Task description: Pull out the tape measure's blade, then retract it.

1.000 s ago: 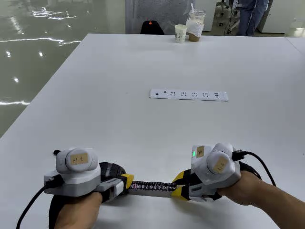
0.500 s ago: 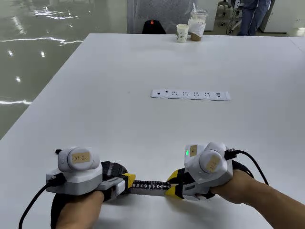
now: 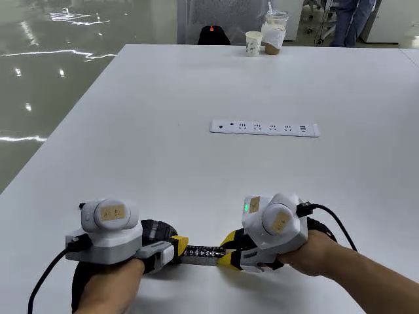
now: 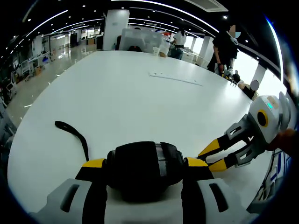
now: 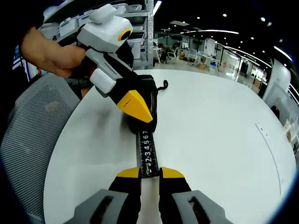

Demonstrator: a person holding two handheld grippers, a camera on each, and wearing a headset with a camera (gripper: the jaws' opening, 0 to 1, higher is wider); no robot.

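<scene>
The right gripper (image 5: 149,173) is pinched shut on the tape measure's blade (image 5: 146,149). The left gripper (image 4: 145,163) clamps the black case (image 4: 140,175), with a short run of blade between them. Both sit near the white table's (image 3: 196,85) front edge. Open tabletop stretches past a power strip (image 3: 264,127) to a paper cup (image 3: 253,43) and an iced drink (image 3: 273,31) at the far edge.

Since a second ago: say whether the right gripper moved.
Yes. Against the power strip, the right gripper has moved left, toward the tape measure along its blade.

White numerals 2 to 7 stand on the black tape-measure blade (image 5: 146,151). Tan paper stickers (image 3: 112,212) on the left gripper (image 3: 173,247) and right gripper (image 3: 227,250) carry illegible handwriting.
</scene>
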